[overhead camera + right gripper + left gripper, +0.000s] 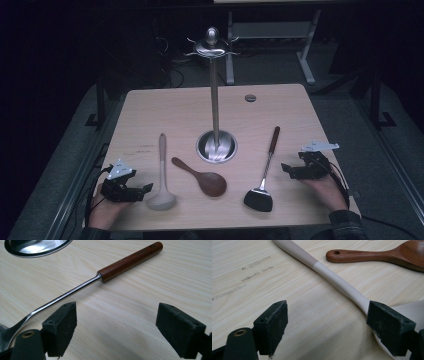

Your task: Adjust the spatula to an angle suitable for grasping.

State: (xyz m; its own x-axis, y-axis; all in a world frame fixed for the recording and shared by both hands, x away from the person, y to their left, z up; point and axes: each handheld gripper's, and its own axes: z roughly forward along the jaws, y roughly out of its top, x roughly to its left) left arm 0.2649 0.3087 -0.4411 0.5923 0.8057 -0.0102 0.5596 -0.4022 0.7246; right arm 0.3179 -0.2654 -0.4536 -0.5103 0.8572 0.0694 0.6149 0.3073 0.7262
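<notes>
Three utensils lie on the wooden table [170, 110]. A cream ladle [161, 187] is at the left, and its handle [332, 277] crosses the left gripper view. A brown wooden spoon [202, 178] lies in the middle and shows at the top right as the wooden spoon [384, 255]. At the right lies a black spatula [261, 192] with a steel shaft and wooden handle [130, 261]. My left gripper [145, 189] rests open just left of the ladle's bowl, nothing between its pads. My right gripper [286, 170] stands open right of the spatula, empty.
A tall metal utensil stand [214, 90] with hooks on top rises from a round steel base [216, 146] at the table's centre; the base's rim [35, 248] shows in the right gripper view. A small round disc [250, 98] lies near the far edge.
</notes>
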